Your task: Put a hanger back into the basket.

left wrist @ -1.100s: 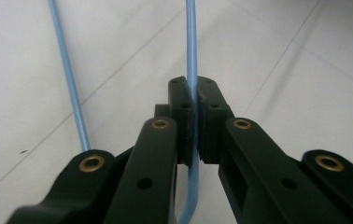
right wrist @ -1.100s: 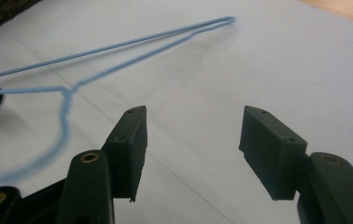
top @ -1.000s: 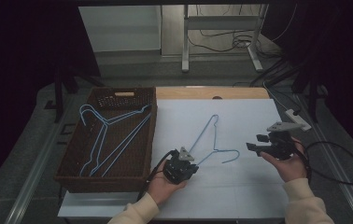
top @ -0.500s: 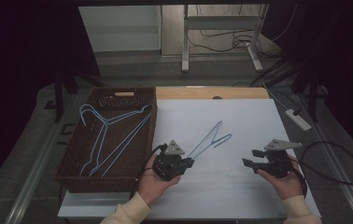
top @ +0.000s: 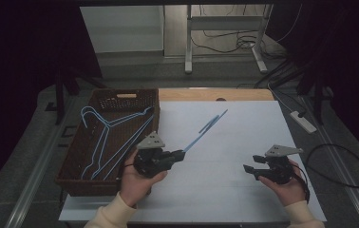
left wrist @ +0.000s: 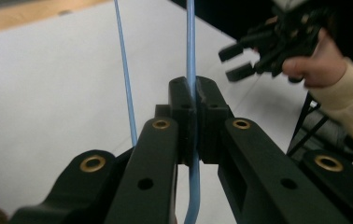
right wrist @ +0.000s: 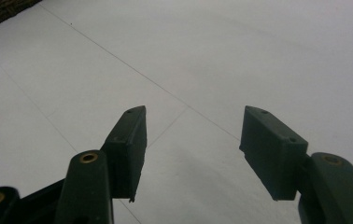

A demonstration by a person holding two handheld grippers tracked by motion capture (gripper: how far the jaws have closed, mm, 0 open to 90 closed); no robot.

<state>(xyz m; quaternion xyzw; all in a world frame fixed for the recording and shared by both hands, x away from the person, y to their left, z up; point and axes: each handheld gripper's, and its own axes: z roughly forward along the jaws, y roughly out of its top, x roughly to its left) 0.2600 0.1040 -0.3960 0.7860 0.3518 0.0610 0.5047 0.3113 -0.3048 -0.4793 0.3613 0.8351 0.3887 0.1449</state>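
A light blue wire hanger point(top: 205, 128) is lifted off the white table top point(top: 244, 133), tilted up and away toward the back. My left gripper point(top: 180, 155) is shut on its wire near the front left of the table. In the left gripper view the wire point(left wrist: 191, 56) runs straight up from between the closed jaws of the left gripper point(left wrist: 194, 95), with a second strand point(left wrist: 124, 70) beside it. My right gripper point(top: 250, 170) hovers at the front right, open and empty. Its jaws stand wide apart in the right gripper view, right gripper point(right wrist: 191, 149) over bare white table point(right wrist: 212, 56).
A brown woven basket point(top: 73, 183) stands at the left of the table, holding several blue hangers point(top: 106, 135). A white power strip point(top: 302, 120) and a black cable point(top: 344, 164) lie to the right of the table. A wooden strip point(top: 201, 94) borders the far edge.
My left gripper has lifted the hanger off the table and tipped it up and back. My right gripper has dropped from mid-right toward the front right edge, staying open.
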